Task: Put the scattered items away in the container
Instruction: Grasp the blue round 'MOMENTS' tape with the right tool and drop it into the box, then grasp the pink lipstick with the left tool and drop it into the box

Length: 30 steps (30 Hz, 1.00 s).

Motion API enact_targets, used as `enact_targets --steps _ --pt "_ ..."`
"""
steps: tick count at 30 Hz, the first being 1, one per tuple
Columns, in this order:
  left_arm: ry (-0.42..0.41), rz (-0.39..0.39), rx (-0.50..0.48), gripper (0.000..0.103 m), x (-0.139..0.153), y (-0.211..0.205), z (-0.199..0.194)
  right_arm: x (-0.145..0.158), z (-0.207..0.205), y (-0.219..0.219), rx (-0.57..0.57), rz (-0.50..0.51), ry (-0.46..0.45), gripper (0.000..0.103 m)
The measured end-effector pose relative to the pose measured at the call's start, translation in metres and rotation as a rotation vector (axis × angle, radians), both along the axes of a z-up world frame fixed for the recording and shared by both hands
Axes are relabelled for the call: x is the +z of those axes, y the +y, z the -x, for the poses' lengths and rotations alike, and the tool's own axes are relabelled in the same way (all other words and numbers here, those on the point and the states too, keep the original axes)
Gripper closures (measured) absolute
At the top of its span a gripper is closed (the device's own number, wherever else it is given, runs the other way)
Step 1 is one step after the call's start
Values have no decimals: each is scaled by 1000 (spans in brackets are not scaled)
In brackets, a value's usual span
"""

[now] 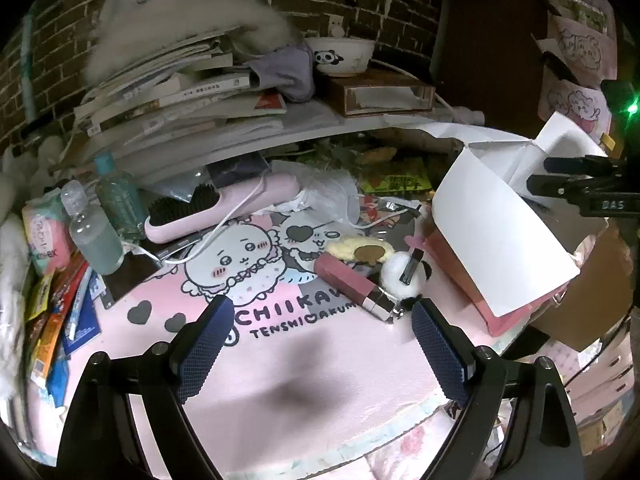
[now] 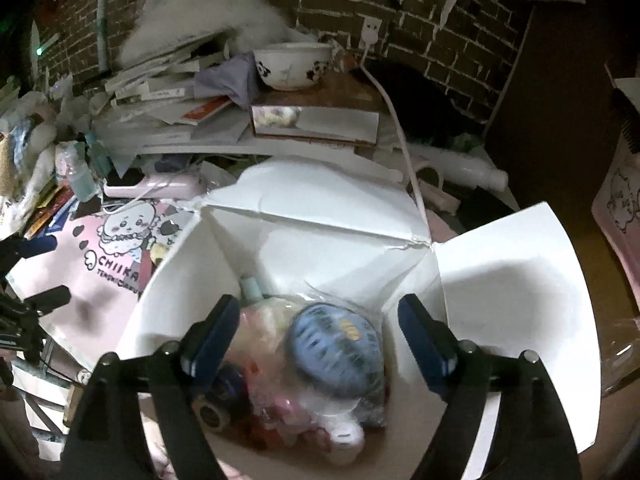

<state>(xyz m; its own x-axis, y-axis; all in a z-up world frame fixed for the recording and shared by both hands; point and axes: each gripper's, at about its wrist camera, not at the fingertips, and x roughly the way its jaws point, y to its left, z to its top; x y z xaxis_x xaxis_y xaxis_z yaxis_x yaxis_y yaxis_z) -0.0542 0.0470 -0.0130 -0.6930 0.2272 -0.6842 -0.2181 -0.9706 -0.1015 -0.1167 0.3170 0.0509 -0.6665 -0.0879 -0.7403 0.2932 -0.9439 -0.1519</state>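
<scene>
Hovering over a pink cartoon-printed mat (image 1: 304,360), the left gripper (image 1: 322,342) has its jaws spread wide with nothing between them. Just beyond its fingertips a pink lip-gloss tube (image 1: 352,286) with a silver cap lies slanted on the mat. Beside the tube sit a white pompom charm (image 1: 400,276) with a black clip on it and a yellow plush piece (image 1: 360,250) with a brown patch. Farther back a pink hairbrush (image 1: 224,208) with black bristles rests on the bench, its white cord trailing over the mat. Two clear bottles (image 1: 96,236) stand at the left, next to a heap of snack packets (image 1: 52,320). At the right a white box flap (image 1: 496,236) leans over, with the right gripper's black frame just past it. Above, a shelf carries stacked books (image 1: 168,92) and a panda bowl (image 1: 342,56).

From the right wrist view, the right gripper (image 2: 320,340) hangs over the open white cardboard box (image 2: 512,292), jaws released and holding nothing. Inside the box, below and between the jaws, lies a clear plastic bag (image 2: 304,356) with a blue round item (image 2: 336,348) in it, blurred. A roll of tape (image 2: 212,412) and a small white cap (image 2: 344,436) lie near it. The mat shows to the left of the box.
</scene>
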Motion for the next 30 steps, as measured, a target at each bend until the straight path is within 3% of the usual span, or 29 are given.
enact_targets --steps 5,8,16,24,30 --pt "-11 3 -1 14 -4 2 4 14 -17 -9 31 94 73 21" --pt "-17 5 -6 14 -7 5 6 21 -35 -25 94 176 129 15" --pt "-53 39 12 14 -26 3 13 19 -79 -78 233 290 257 14" --pt "-84 11 32 15 -44 -9 25 -8 -119 -102 437 379 254 14" --pt "-113 -35 -7 15 -53 9 37 -42 -138 -100 594 471 172 14"
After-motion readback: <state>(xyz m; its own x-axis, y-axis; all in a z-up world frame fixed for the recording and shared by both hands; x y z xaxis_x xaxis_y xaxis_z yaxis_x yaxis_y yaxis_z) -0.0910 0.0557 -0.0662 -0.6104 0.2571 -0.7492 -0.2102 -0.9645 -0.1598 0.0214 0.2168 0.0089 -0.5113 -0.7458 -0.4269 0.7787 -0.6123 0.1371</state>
